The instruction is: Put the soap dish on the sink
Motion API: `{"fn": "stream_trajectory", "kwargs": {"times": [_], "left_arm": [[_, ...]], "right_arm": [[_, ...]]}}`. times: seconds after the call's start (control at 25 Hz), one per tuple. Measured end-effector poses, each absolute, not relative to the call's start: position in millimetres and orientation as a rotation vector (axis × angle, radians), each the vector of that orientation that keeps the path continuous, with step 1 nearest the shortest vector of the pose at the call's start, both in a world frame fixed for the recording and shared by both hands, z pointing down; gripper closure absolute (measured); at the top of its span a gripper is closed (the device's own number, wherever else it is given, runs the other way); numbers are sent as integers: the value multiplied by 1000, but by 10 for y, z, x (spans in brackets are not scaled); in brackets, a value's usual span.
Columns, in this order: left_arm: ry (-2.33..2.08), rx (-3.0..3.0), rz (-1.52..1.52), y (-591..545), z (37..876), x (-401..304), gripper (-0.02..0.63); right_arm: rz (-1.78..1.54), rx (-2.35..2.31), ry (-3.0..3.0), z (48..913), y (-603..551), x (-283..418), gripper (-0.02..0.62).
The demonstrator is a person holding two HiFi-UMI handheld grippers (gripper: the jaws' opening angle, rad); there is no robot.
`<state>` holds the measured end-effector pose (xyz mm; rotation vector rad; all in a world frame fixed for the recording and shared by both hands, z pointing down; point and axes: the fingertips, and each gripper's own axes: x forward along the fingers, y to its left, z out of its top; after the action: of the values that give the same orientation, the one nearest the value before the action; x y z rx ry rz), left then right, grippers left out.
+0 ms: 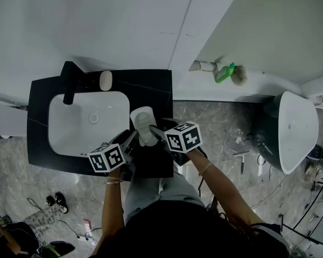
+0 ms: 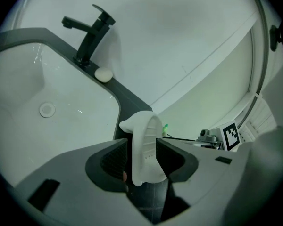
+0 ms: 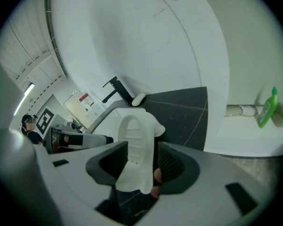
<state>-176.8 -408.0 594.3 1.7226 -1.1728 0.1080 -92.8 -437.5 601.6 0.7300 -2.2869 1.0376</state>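
The white slotted soap dish [image 1: 142, 123] stands on its edge over the black counter [image 1: 153, 87], just right of the white sink basin [image 1: 70, 128]. My left gripper [image 1: 132, 137] flanks it from the basin side and my right gripper [image 1: 155, 130] from the other side. In the left gripper view the soap dish [image 2: 145, 149] stands between the dark pads [image 2: 114, 161] of the open left gripper [image 2: 142, 163]. In the right gripper view the soap dish [image 3: 134, 149] fills the open right gripper [image 3: 141, 163], with a dark gap beside one pad [image 3: 172, 163]. I cannot tell whether its lower edge rests on the counter.
A black faucet [image 1: 70, 82] and a white soap bar [image 1: 105, 80] sit at the back of the counter. Right of the counter, a green bottle [image 1: 224, 72] lies on a ledge, and a white bathtub [image 1: 297, 130] stands beyond. Shoes [image 1: 56, 200] and cables lie on the marble floor.
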Motion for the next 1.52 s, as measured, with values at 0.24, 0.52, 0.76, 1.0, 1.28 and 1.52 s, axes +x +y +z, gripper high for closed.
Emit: {"fn": "stream_trajectory", "kwargs": {"times": [0.24, 0.52, 0.76, 1.0, 1.28, 1.52], "left_arm": [[-1244, 1794, 38, -3925, 5429, -1808, 437], [-1314, 1885, -56, -3615, 4811, -1741, 496], [-1399, 1945, -75, -3222, 4399, -1621, 601], [-1415, 1893, -56, -2663, 4194, -1373, 603], [-1441, 1873, -56, -2177, 4105, -1153, 603], [-1435, 1890, -82, -1927, 4068, -1004, 603]], "right_arm": [[971, 807, -2352, 5567, -4336, -756, 414], [888, 845, -2457, 4925, -4039, -620, 533], [823, 820, -2538, 4492, -3646, -530, 561], [787, 826, -2560, 4259, -3167, -349, 575], [774, 839, -2546, 4233, -2659, -100, 575], [753, 858, -2560, 4174, -2411, 42, 575]]}}
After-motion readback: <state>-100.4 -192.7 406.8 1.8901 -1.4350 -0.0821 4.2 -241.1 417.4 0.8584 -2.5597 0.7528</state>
